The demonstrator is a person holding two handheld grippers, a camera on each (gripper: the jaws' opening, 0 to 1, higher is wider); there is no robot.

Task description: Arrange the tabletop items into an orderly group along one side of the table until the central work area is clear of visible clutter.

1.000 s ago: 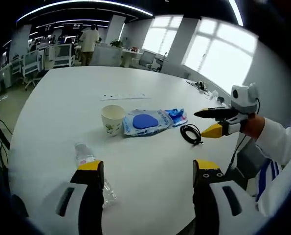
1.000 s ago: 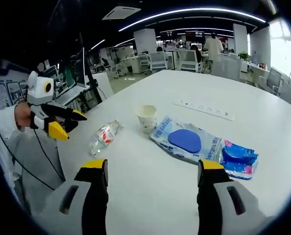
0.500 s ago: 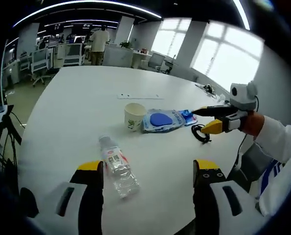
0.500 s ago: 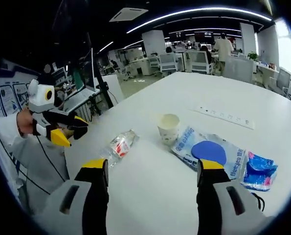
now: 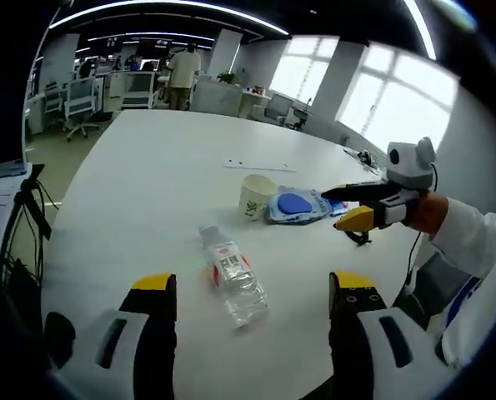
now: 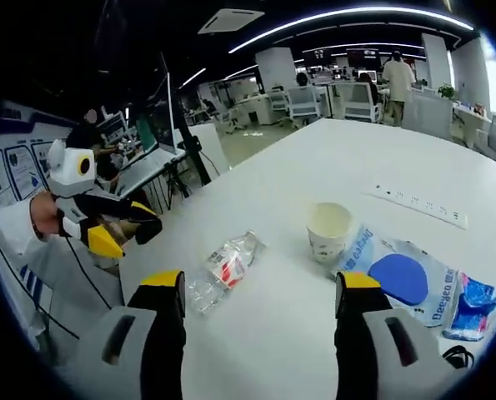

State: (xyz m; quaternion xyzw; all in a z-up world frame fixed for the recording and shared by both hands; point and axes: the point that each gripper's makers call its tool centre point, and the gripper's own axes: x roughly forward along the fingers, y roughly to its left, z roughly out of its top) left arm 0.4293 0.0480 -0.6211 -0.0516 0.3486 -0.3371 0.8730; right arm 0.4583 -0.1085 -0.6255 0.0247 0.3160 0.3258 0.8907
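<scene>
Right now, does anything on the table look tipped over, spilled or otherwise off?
The plastic bottle lies on its side on the table, apart from the upright paper cup and the wipes packet. It looks crumpled. No spill is visible.

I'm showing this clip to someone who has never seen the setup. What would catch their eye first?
Probably the clear plastic bottle lying on its side on the big white table, just ahead of the open left gripper. Beyond it a paper cup stands upright beside a flat wipes pack with a blue oval. In the right gripper view, the open right gripper frames the same bottle and cup.
</scene>
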